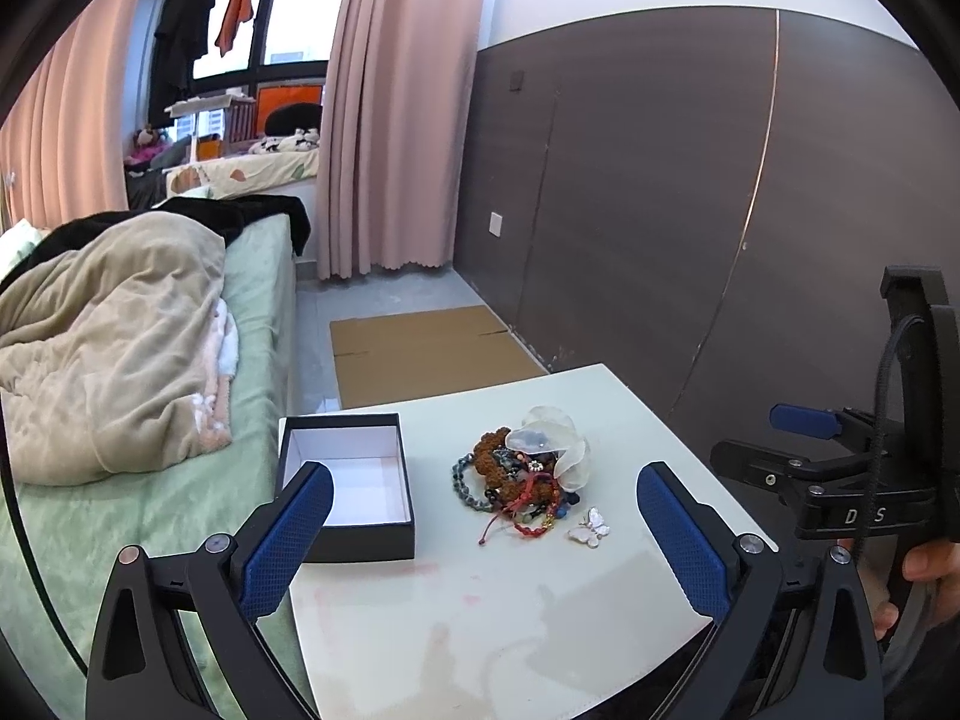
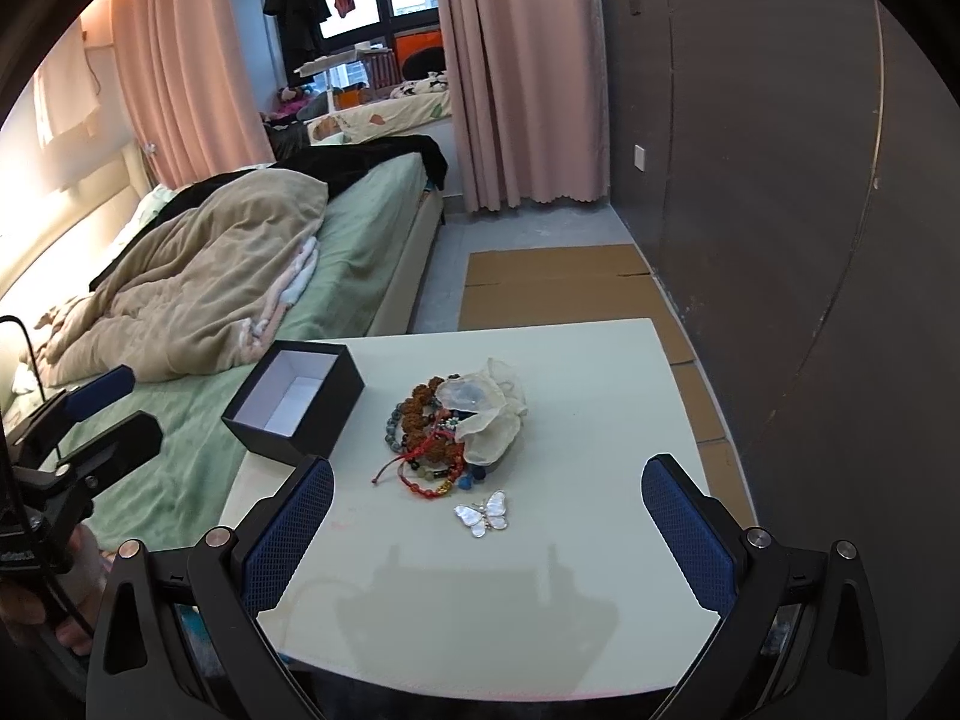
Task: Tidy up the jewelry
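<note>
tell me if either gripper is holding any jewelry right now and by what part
Nothing is held. The left gripper and right gripper are both open and empty, above the table, short of the jewelry pile and the butterfly brooch.

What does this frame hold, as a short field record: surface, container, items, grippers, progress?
surface: white table
container: black box, open, empty, at the table's left edge
items: bracelet pile with a sheer pouch on it, right of the box; butterfly brooch lying apart, nearer the grippers
left gripper: open, holding nothing
right gripper: open, holding nothing
progress: nothing boxed yet
</note>
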`<control>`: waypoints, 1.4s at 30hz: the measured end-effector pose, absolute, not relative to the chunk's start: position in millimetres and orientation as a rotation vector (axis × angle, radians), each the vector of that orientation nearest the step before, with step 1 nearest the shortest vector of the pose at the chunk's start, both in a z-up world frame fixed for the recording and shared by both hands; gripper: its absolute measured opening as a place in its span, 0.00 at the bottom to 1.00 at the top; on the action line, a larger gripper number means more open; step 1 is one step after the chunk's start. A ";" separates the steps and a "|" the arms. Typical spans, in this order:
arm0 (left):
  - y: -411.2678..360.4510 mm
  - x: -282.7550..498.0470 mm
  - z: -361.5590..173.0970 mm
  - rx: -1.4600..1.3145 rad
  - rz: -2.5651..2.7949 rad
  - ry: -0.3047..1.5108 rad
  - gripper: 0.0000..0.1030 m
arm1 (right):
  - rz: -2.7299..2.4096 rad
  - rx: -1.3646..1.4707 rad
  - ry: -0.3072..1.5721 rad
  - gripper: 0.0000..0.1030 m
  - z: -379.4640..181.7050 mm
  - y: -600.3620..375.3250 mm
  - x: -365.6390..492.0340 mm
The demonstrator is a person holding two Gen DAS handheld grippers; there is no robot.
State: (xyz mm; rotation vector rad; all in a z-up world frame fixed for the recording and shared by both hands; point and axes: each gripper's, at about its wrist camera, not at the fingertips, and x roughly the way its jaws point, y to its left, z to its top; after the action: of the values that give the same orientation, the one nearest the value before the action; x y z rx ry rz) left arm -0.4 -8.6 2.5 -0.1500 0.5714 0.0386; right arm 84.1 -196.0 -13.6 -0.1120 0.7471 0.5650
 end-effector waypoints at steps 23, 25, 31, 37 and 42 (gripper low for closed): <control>-12.8 2.3 1.9 -0.142 0.023 0.585 0.98 | 0.572 -0.085 0.751 1.00 -9.9 -199.6 82.6; -12.8 2.5 1.9 -0.142 0.023 0.584 0.98 | 0.569 -0.085 0.751 1.00 -9.6 -200.0 81.9; -12.9 2.5 1.7 -0.142 0.020 0.586 0.98 | 0.566 -0.081 0.750 1.00 -9.6 -202.4 83.4; -13.6 6.0 -0.5 -0.145 0.024 0.593 0.98 | 0.564 -0.054 0.768 1.00 -11.1 -205.5 89.6; -10.8 14.5 -3.8 -0.166 0.025 0.602 0.98 | 0.548 -0.028 0.777 1.00 -12.2 -209.5 96.7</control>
State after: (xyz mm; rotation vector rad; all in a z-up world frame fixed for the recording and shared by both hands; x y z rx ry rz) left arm 14.5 -10.8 -3.8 -0.1663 0.6022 0.0252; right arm 96.7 -209.5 -12.2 -0.0282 0.7773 0.5478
